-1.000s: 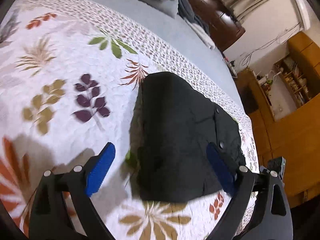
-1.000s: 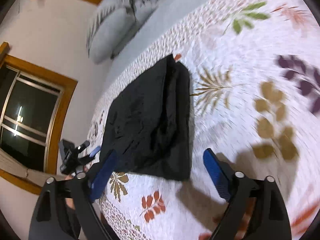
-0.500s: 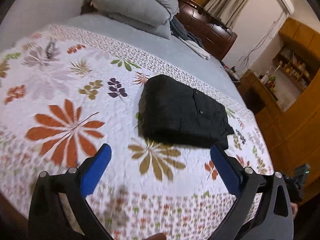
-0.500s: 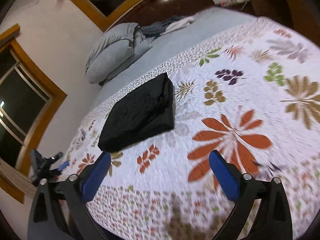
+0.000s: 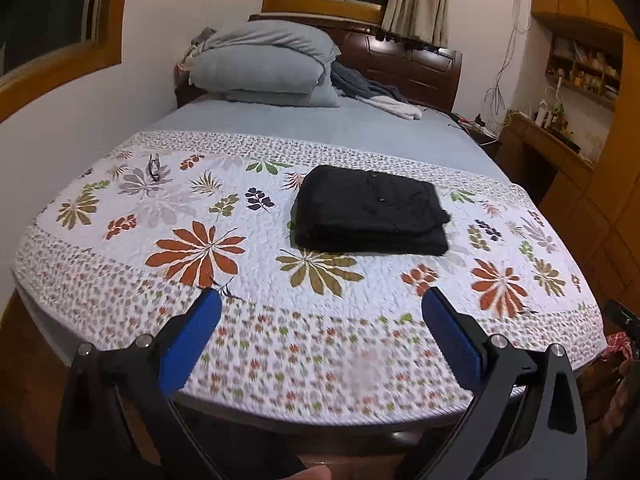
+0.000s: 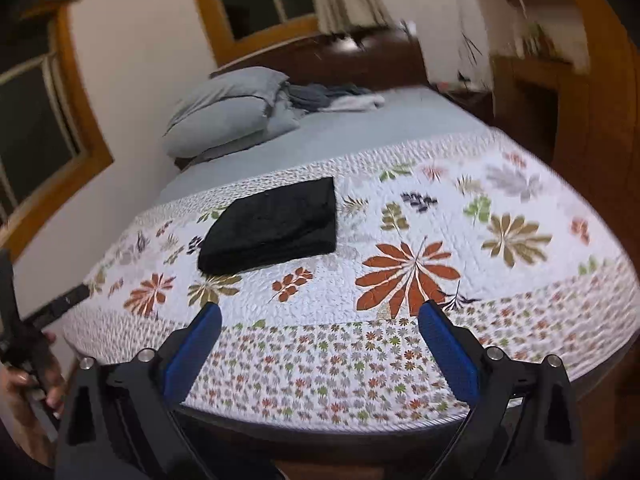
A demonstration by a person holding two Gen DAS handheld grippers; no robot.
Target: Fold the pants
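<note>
The black pants (image 5: 370,210) lie folded into a flat rectangular stack on the floral quilt (image 5: 200,240) near the middle of the bed; they also show in the right wrist view (image 6: 276,224). My left gripper (image 5: 320,308) is open and empty, held back over the foot edge of the bed, well short of the pants. My right gripper (image 6: 318,316) is open and empty too, over the foot edge, with the pants far ahead to its left. The left gripper's body (image 6: 24,336) shows at the right wrist view's left edge.
Grey pillows (image 5: 264,66) and loose clothes (image 5: 376,92) lie at the wooden headboard (image 5: 404,64). A pair of glasses (image 5: 154,168) rests on the quilt's far left. Wooden cabinets and shelves (image 5: 580,80) stand to the right; a wall is on the left.
Both grippers have pulled back from close beside the folded pants to beyond the foot of the bed and levelled out. The pants have stayed in place, folded.
</note>
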